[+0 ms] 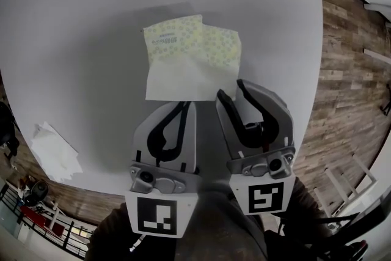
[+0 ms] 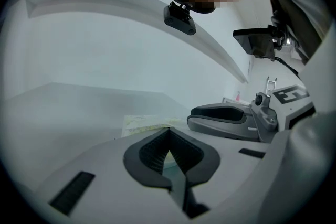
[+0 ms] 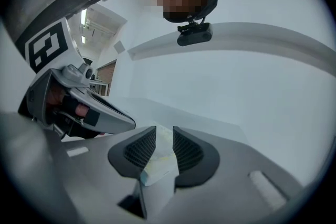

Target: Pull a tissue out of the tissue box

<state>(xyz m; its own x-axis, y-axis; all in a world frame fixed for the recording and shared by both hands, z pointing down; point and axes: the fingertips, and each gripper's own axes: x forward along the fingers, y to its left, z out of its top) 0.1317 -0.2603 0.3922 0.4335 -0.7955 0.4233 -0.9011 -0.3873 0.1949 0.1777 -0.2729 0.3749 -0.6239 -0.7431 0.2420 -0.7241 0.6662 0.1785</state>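
A soft tissue pack (image 1: 183,36) with a yellow-green pattern lies in the middle of the white table (image 1: 73,40). A white tissue (image 1: 183,79) spreads out from its near side toward me. My right gripper (image 1: 231,90) stands open at the tissue's near right corner; in the right gripper view the pale sheet shows through the gap of the right gripper (image 3: 165,129), and the pads do not press on it. My left gripper (image 1: 183,104) is shut on nothing, its tips over the tissue's near edge. In the left gripper view the pack (image 2: 144,123) lies beyond the left gripper (image 2: 169,131).
A second loose tissue (image 1: 55,150) lies near the table's left front edge. Wooden floor (image 1: 348,70) shows past the table's right rim. The two grippers sit close side by side; the right gripper (image 2: 226,118) fills the right of the left gripper view.
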